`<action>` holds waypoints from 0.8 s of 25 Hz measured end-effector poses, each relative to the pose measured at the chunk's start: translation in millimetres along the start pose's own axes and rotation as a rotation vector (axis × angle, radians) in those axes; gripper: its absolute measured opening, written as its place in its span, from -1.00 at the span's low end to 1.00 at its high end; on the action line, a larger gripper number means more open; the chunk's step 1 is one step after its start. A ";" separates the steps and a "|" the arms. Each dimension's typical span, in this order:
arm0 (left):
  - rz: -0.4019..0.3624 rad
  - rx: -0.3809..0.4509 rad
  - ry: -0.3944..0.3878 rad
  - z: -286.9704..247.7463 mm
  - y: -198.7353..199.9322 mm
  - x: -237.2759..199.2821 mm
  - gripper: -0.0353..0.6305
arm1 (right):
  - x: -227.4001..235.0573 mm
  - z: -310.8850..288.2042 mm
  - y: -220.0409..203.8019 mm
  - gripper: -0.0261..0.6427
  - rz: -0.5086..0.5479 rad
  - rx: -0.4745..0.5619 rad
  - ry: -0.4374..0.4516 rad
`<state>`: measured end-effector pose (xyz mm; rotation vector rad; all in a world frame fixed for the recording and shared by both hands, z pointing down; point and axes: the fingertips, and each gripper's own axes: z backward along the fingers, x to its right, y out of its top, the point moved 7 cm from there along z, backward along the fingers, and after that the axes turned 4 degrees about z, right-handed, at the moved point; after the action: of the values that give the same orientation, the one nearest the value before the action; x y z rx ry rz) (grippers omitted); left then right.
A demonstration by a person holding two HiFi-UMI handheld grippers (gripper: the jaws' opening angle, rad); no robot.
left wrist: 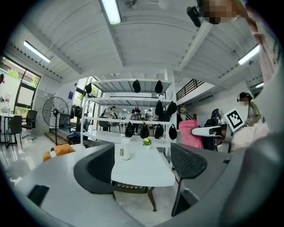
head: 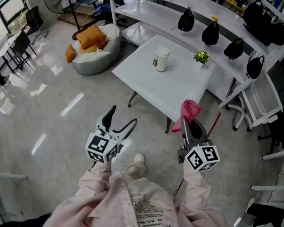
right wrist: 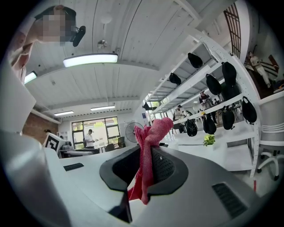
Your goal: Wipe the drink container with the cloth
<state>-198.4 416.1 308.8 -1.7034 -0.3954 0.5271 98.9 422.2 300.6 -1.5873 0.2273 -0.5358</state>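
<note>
The drink container (head: 161, 58), a white bottle with a pale cap, stands upright on the white table (head: 180, 91); the left gripper view shows the bottle (left wrist: 126, 149) far off between the jaws. My left gripper (head: 121, 121) hangs open over the floor, short of the table, with nothing in it. My right gripper (head: 189, 124) is shut on the pink cloth (head: 189, 112), which bunches above its jaws at the table's near corner. In the right gripper view the cloth (right wrist: 148, 153) is pinched between the pads and hangs below them.
A small potted plant (head: 201, 56) sits near the table's far edge. White shelving (head: 221, 21) with several black bags stands behind. A beanbag (head: 96, 44) with orange cushions lies on the floor at left, a white chair (head: 261, 102) at right.
</note>
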 end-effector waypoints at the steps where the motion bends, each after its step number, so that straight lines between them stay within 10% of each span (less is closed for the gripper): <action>1: 0.001 -0.006 -0.006 -8.3 1.5 -5.5 0.20 | 3.0 -8.7 0.1 -0.79 -0.001 -0.004 -0.002; 20: -0.005 -0.052 -0.127 -155.4 21.6 -83.9 0.20 | 74.9 -130.1 1.3 -0.79 -0.020 -0.023 -0.100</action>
<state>-184.2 239.2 321.3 -1.7232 -0.5079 0.6285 103.4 272.9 315.2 -1.6360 0.1424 -0.4690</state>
